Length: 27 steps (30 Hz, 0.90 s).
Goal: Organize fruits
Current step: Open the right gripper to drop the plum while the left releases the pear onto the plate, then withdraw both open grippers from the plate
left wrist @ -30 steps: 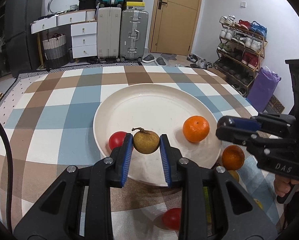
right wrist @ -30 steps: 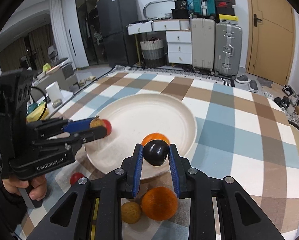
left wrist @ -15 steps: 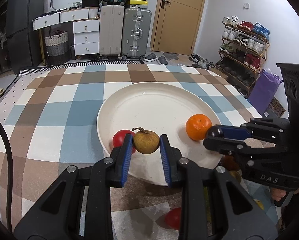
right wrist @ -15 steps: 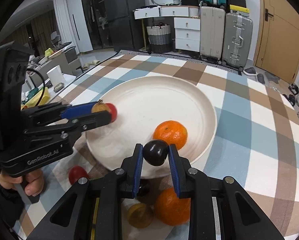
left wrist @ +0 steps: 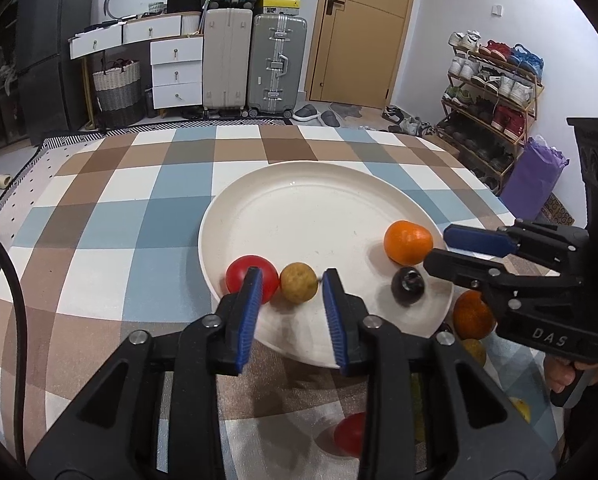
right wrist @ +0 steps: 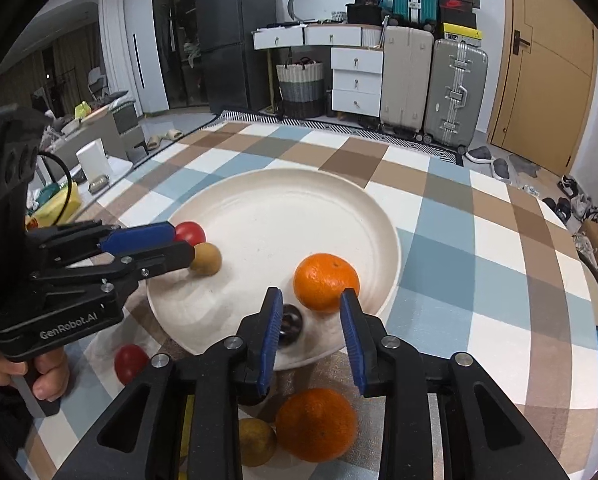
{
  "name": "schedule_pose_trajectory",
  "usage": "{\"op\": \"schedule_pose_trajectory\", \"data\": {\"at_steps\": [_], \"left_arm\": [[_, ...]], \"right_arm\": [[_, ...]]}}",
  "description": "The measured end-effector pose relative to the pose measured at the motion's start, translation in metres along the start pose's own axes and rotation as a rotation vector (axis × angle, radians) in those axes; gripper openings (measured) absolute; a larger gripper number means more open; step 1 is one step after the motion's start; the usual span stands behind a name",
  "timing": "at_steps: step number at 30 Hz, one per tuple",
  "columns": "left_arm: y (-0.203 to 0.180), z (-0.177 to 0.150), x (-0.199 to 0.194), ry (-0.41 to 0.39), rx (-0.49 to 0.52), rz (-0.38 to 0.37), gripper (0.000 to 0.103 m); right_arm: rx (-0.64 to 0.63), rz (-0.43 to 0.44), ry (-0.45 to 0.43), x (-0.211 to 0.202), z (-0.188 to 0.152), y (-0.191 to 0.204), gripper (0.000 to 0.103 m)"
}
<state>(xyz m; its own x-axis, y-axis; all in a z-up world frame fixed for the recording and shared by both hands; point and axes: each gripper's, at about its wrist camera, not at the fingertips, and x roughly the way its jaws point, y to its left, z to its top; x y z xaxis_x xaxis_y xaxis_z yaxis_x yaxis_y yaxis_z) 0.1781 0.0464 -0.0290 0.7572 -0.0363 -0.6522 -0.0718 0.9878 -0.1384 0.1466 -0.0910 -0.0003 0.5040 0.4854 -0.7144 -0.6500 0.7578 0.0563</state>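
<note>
Both grippers' fingers just spread — the left gripper point(left wrist: 290, 286) dropped the brown fruit point(left wrist: 298, 282), the right gripper point(right wrist: 310, 316) the dark fruit point(right wrist: 290, 325) — both now on the plate point(left wrist: 299, 200).

You are in a lived-in home, in a room near the entrance. Past the table with its checked cloth point(left wrist: 111, 216) you see a wooden door point(left wrist: 365, 28), slippers point(left wrist: 317, 114) on the floor before it, and a shoe rack point(left wrist: 495, 92) full of trainers along the wall. Two upright suitcases point(left wrist: 255, 64) stand beside a white chest of drawers point(left wrist: 177, 68) and a woven laundry basket point(left wrist: 117, 88). A dark fridge point(right wrist: 235, 36) stands beyond them, with curtains point(right wrist: 75, 64) further back in the next room.
</note>
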Motion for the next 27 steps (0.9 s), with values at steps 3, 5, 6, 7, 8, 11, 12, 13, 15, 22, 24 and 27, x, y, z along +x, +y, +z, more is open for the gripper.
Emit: {"op": "schedule_pose_trajectory", "data": {"at_steps": [3, 5, 6, 7, 8, 11, 12, 13, 15, 22, 24, 27], "left_arm": [[0.001, -0.002, -0.004, -0.009, -0.003, 0.028, 0.064], [0.002, -0.003, -0.008, -0.024, -0.005, 0.038, 0.079], [0.002, -0.004, -0.009, -0.028, -0.005, 0.045, 0.086], [0.003, -0.005, -0.011, -0.031, -0.006, 0.051, 0.088], [0.004, -0.005, -0.012, -0.031, -0.009, 0.053, 0.089], [0.005, -0.008, -0.018, -0.034, -0.025, 0.05, 0.102], [0.005, -0.008, -0.022, -0.044, -0.027, 0.046, 0.102], [0.005, -0.008, -0.024, -0.049, -0.026, 0.044, 0.102], [0.003, -0.009, -0.029, -0.058, -0.021, 0.046, 0.102], [0.005, -0.014, -0.046, -0.081, -0.029, 0.044, 0.102], [0.006, -0.016, -0.05, -0.082, -0.029, 0.049, 0.102], [0.008, -0.021, -0.054, -0.08, -0.03, 0.056, 0.102]], "right_arm": [[0.01, 0.003, -0.021, -0.007, -0.001, -0.003, 0.048], [0.019, 0.007, -0.026, -0.01, -0.002, -0.005, 0.054], [0.026, 0.019, -0.032, -0.013, -0.003, -0.006, 0.062], [0.031, 0.027, -0.036, -0.015, -0.004, -0.007, 0.072], [0.035, 0.033, -0.045, -0.017, -0.004, -0.008, 0.075], [0.03, 0.038, -0.063, -0.024, -0.004, -0.007, 0.086], [0.029, 0.04, -0.067, -0.026, -0.004, -0.007, 0.088], [0.029, 0.04, -0.071, -0.027, -0.004, -0.007, 0.091], [0.037, 0.047, -0.08, -0.031, -0.006, -0.008, 0.1], [0.055, 0.046, -0.094, -0.042, -0.016, -0.015, 0.103], [0.058, 0.045, -0.086, -0.043, -0.019, -0.017, 0.103], [0.056, 0.045, -0.074, -0.043, -0.023, -0.019, 0.103]]}}
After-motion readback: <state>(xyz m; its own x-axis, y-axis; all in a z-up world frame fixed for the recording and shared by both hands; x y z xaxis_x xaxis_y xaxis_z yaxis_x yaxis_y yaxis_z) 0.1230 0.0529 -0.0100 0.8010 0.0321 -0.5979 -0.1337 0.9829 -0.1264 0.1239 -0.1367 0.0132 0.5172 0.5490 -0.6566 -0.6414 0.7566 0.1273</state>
